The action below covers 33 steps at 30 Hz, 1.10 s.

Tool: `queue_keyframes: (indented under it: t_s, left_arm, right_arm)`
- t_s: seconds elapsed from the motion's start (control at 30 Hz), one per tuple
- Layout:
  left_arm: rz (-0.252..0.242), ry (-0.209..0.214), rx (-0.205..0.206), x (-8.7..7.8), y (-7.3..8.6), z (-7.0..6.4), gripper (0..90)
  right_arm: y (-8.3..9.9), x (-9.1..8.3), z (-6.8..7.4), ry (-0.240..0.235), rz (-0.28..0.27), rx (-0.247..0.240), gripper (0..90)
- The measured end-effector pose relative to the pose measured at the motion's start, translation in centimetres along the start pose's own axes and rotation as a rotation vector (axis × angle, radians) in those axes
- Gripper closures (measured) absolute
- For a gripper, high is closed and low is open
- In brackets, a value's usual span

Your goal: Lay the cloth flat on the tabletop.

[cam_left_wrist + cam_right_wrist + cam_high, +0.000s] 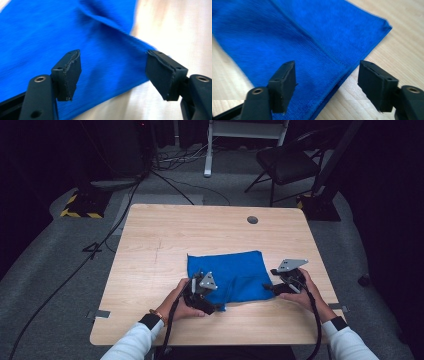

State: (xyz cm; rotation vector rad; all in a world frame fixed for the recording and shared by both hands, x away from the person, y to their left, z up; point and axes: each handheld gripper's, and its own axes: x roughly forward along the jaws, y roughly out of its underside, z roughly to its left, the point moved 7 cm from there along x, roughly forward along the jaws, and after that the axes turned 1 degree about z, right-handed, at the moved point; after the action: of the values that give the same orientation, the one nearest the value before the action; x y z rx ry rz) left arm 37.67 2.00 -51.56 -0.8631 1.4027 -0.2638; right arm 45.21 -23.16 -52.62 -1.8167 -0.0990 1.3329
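A blue cloth (230,272) lies folded on the wooden table (165,240), near the front edge. My left gripper (212,296) hovers at the cloth's near left corner, jaws open over the blue cloth (105,50) with its edge between them. My right gripper (270,282) sits at the cloth's right edge, also open. In the right gripper view the folded blue cloth (307,42) has its hemmed edge running between the open jaws, over the table (407,40). Neither gripper (113,75) (327,86) holds anything.
A small round grommet (252,219) sits in the table near its far edge. Beyond the table stand a black chair (287,162), a white frame leg (208,150) and cables on the grey floor (45,270). Tape tabs mark the table's front corners.
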Motion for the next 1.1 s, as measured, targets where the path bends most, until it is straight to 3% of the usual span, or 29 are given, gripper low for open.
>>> queue_keyframes:
  t_s: [0.17,0.23,0.27,0.33,0.37,0.43,0.47,0.53,0.57,0.63,0.77,0.83,0.97,1.07,1.1]
  left_arm:
    - [-0.002,0.028,-0.004,0.1,0.1,-0.8,28.1]
    - [0.019,0.027,0.02,0.5,0.1,-1.2,29.2]
    - [0.03,0.037,0.03,1.0,0.2,-1.6,29.4]
    - [0.038,0.028,0.032,1.3,0.2,-1.7,31.0]
    - [0.042,0.024,0.024,1.6,0.3,-1.7,31.7]
    - [0.058,0.006,0.025,2.0,0.6,-1.5,46.9]
    - [0.07,-0.02,0.02,2.2,0.8,-1.2,48.6]
    - [0.067,-0.039,0.02,2.3,0.9,-0.6,63.5]
    - [0.071,-0.068,0.015,2.4,1.0,-0.2,67.9]
    - [0.065,-0.082,0.004,2.4,1.1,0.9,75.8]
    - [0.064,-0.107,0.009,2.5,1.0,1.7,80.4]
    - [0.06,-0.106,0.035,2.6,0.9,2.1,80.9]
    - [0.06,-0.134,0.023,2.8,0.4,4.0,81.0]
    - [0.053,-0.156,-0.011,3.1,0.0,6.1,81.3]
    - [0.053,-0.156,-0.011,3.1,0.0,6.1,81.2]
  right_arm:
    - [0.7,0.7,0.1,-0.042,0.031,0.03,37.1]
    - [0.8,0.8,0.3,-0.058,0.032,0.03,41.5]
    - [0.9,0.9,0.6,-0.073,0.037,0.022,51.6]
    - [0.9,0.9,0.7,-0.078,0.037,0.016,54.9]
    - [0.9,0.9,1.0,-0.083,0.038,0.006,62.3]
    - [0.9,0.7,1.2,-0.088,0.033,-0.017,73.1]
    - [0.9,0.7,1.3,-0.086,0.036,-0.022,76.4]
    - [0.9,0.7,1.4,-0.074,0.034,-0.039,82.0]
    - [0.8,0.7,1.3,-0.064,0.035,-0.045,84.6]
    - [0.7,0.9,1.2,-0.052,0.034,-0.044,86.8]
    - [0.6,1.1,0.9,-0.043,0.026,-0.036,87.8]
    - [0.4,1.3,0.6,-0.023,0.023,-0.034,88.1]
    - [-0.2,2.0,-0.5,0.02,0.012,-0.032,88.4]
    - [-0.6,2.5,-1.3,0.045,0.011,-0.017,88.5]
    - [-0.7,2.6,-1.6,0.051,0.003,-0.016,88.5]
